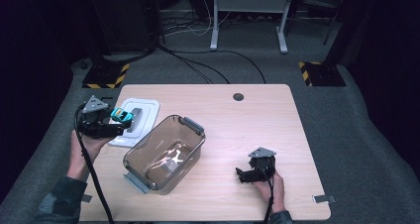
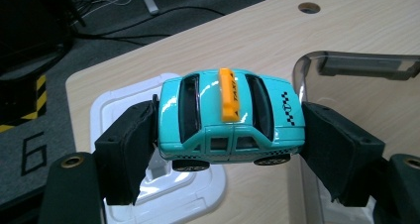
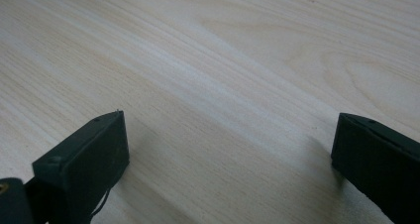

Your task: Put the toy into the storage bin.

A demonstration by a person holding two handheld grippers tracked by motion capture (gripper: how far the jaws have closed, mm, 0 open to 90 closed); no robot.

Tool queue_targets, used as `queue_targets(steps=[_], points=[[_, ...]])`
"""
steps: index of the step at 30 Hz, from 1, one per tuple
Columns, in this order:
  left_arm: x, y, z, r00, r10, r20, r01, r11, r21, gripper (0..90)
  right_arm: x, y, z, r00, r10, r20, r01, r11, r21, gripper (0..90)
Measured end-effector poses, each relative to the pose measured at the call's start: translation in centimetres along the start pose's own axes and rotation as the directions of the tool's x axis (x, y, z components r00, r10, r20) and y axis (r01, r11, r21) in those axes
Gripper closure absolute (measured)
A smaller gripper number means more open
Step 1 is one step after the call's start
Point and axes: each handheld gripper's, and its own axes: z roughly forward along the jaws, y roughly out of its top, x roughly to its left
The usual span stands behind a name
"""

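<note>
A turquoise toy taxi with orange roof sign, checkered black stripe; lid apparently white.

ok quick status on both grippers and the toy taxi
Left gripper shut on toy taxi, held over white lid. Right gripper open, nothing between jaws, over bare table. Clear container open beside taxi, nothing blocking.

Left gripper clamped, right gripper spread wide

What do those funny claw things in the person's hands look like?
Both are black. The left gripper and the right gripper each carry a grey three-cornered plate on top and trail a black cable. Their jaws end in blocky black pads. The sleeves are dark and patterned.
</note>
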Motion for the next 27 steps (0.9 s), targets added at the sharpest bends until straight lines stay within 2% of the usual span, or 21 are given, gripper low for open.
queue_targets(steps=[17,27], points=[[-1.8,2.9,0.7,0.9964,0.035,0.078,-0.034,0.9994,-0.007,24.4,0.0,0.0,0.0,1.0,-0.001,0.001,0.001,1.0,0.001,0.6],[-3.2,4.4,1.6,0.9929,0.067,0.098,-0.068,0.9977,0.004,24.3,0.0,0.0,0.0,1.0,0.001,0.001,-0.001,1.0,0.001,0.7]])
